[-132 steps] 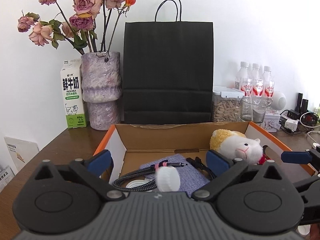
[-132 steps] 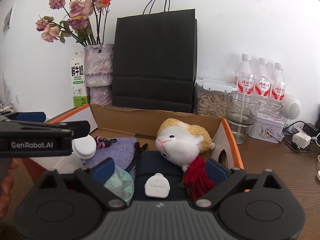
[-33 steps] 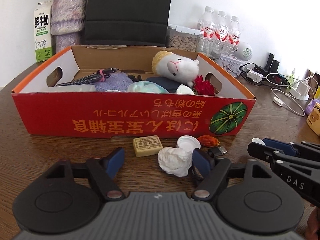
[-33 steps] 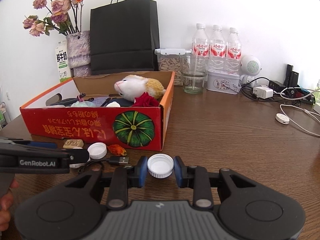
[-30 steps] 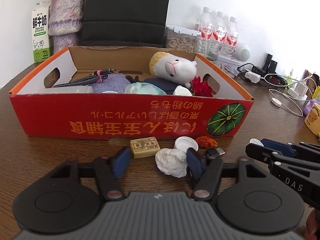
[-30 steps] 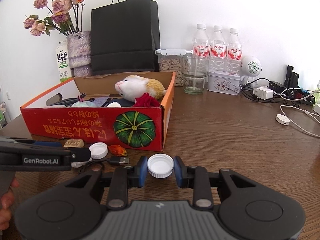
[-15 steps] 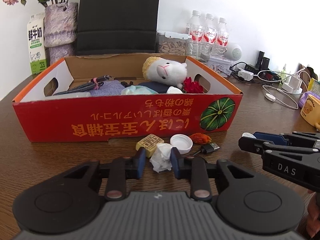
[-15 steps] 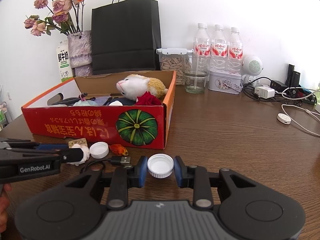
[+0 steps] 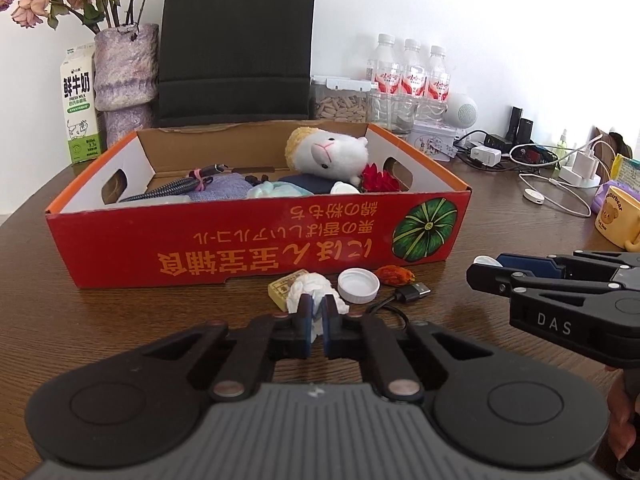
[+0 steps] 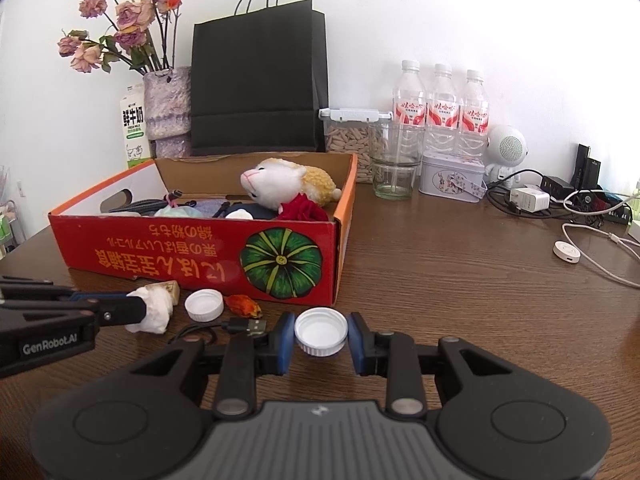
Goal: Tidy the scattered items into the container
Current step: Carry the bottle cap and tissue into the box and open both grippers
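Two grippers are each clamping something in front of the red box (image 9: pixel 256 248). The left gripper (image 9: pixel 316 312) is pinching a crumpled white tissue wad (image 9: pixel 310 288) w/ its jaws nearly touching; the wad's lower part is getting hidden between the blue pads, and whether it's lifted off the table (image 10: pixel 460 280) I can't tell. The right gripper (image 10: pixel 321 334) is squeezing a white bottle cap (image 10: pixel 321 331) by its rim, open side up, near the box's pumpkin corner.

Still lying loose by the box's front wall: a second white cap (image 9: pixel 358 286), a small tan block (image 9: pixel 282 290) partly covered by the wad, an orange-red scrap (image 9: pixel 394 274) too small to identify, and a black USB plug (image 9: pixel 414 291) whose cable is running out of sight behind the left gripper.

Inside the box a plush sheep (image 9: pixel 328 154), a red flower (image 10: pixel 302 208), a braided cable (image 9: pixel 176 190) and some cloth are showing, but the front wall is cutting off their lower parts. At the frame edge, only fingertips of the person's right hand (image 9: pixel 622 420) are peeking in.
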